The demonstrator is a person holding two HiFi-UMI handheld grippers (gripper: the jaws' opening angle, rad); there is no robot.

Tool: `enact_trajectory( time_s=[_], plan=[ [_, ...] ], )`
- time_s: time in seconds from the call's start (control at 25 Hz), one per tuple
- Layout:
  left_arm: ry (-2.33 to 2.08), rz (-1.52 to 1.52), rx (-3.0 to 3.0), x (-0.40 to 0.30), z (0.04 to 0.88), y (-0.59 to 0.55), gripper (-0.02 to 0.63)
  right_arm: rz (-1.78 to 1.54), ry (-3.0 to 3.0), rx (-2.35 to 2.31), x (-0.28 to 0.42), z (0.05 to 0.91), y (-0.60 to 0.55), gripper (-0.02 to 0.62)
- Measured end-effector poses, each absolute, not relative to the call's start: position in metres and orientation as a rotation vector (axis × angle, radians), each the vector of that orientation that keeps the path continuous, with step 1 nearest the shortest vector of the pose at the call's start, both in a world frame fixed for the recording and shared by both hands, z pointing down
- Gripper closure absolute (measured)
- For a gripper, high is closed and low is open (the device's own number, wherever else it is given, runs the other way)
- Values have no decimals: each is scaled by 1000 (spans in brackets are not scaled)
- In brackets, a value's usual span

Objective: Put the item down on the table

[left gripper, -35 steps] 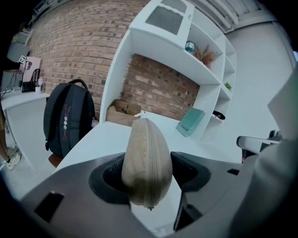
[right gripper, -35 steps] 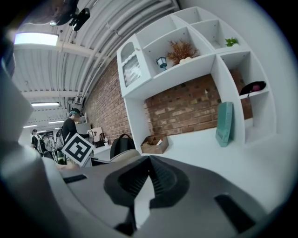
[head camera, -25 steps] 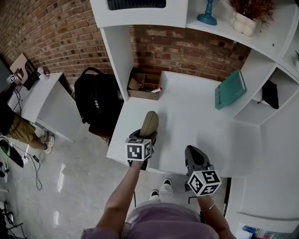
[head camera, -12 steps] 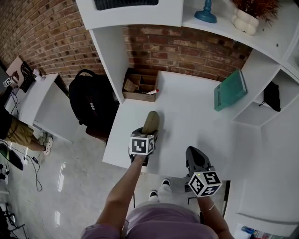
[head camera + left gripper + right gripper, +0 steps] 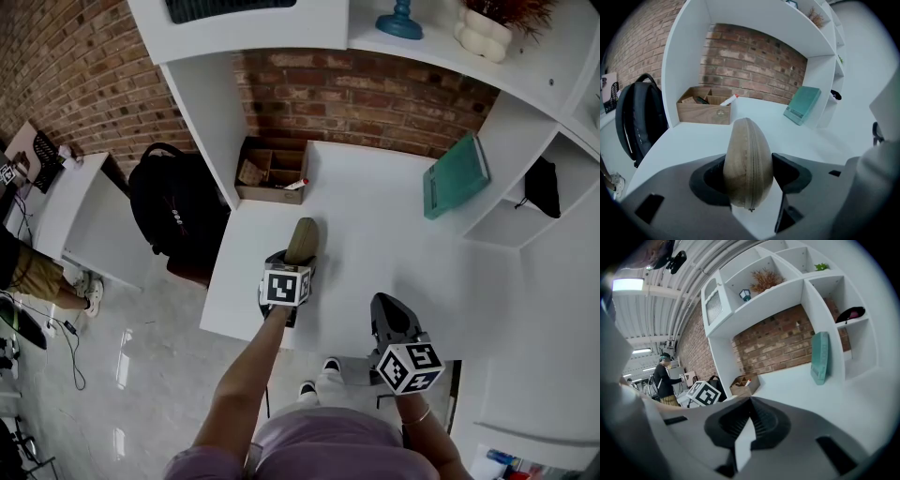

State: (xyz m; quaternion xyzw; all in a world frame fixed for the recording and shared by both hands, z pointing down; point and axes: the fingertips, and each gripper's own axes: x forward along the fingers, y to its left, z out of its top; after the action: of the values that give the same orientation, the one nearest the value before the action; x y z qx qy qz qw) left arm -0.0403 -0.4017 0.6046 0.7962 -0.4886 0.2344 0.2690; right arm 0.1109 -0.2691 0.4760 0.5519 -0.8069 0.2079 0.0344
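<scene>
One tan zip case (image 5: 302, 241) stays clenched in left claw (image 5: 292, 264), barely moved over tabletop (image 5: 375, 216); set-down pending.

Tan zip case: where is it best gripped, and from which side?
Across its two broad faces at the near end, coming from the front edge of the table, as the left gripper does. The tan zip case is held on edge, zip seam towards the camera, so those faces sit flat in the jaws.
</scene>
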Motion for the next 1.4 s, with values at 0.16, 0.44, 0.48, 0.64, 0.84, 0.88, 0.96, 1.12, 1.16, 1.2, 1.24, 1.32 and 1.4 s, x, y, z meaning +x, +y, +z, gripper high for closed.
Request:
enact_trajectory(
  time_s=[0.16, 0.44, 0.48, 0.64, 0.84, 0.88, 0.96, 1.12, 1.16, 1.2, 1.24, 1.32, 1.4],
  plan=[
    [-1313, 658, 2145, -38, 610, -401, 334, 646, -2480, 1699, 114, 477, -269, 594],
    [-1315, 682, 2148, -36, 613, -401, 334, 654, -2490, 1687, 113, 478, -267, 594],
    [-1314, 682, 2146, -36, 613, -401, 334, 654, -2491, 1684, 113, 478, -267, 594],
    [-1306, 680, 2133, -37, 613, -400, 333, 654, -2495, 1674, 112, 477, -265, 594],
    [-1315, 664, 2118, -39, 613, -397, 328, 660, -2501, 1666, 111, 478, -263, 594],
    [-1319, 658, 2117, -40, 612, -396, 327, 664, -2504, 1665, 111, 478, -263, 594],
    [-1328, 640, 2117, -42, 609, -395, 314, 670, -2513, 1662, 109, 477, -263, 594],
    [-1352, 610, 2124, -49, 599, -390, 301, 669, -2526, 1648, 105, 475, -263, 594],
    [-1361, 599, 2126, -51, 596, -388, 299, 669, -2529, 1642, 104, 475, -263, 594],
    [-1370, 587, 2128, -53, 592, -386, 299, 668, -2532, 1637, 103, 475, -263, 594],
    [-1377, 575, 2131, -55, 588, -384, 299, 667, -2534, 1631, 102, 475, -262, 594],
    [-1388, 550, 2140, -59, 580, -379, 299, 664, -2539, 1621, 100, 474, -261, 594],
    [-1394, 527, 2152, -63, 571, -374, 299, 660, -2545, 1612, 97, 474, -261, 594]
  ],
)
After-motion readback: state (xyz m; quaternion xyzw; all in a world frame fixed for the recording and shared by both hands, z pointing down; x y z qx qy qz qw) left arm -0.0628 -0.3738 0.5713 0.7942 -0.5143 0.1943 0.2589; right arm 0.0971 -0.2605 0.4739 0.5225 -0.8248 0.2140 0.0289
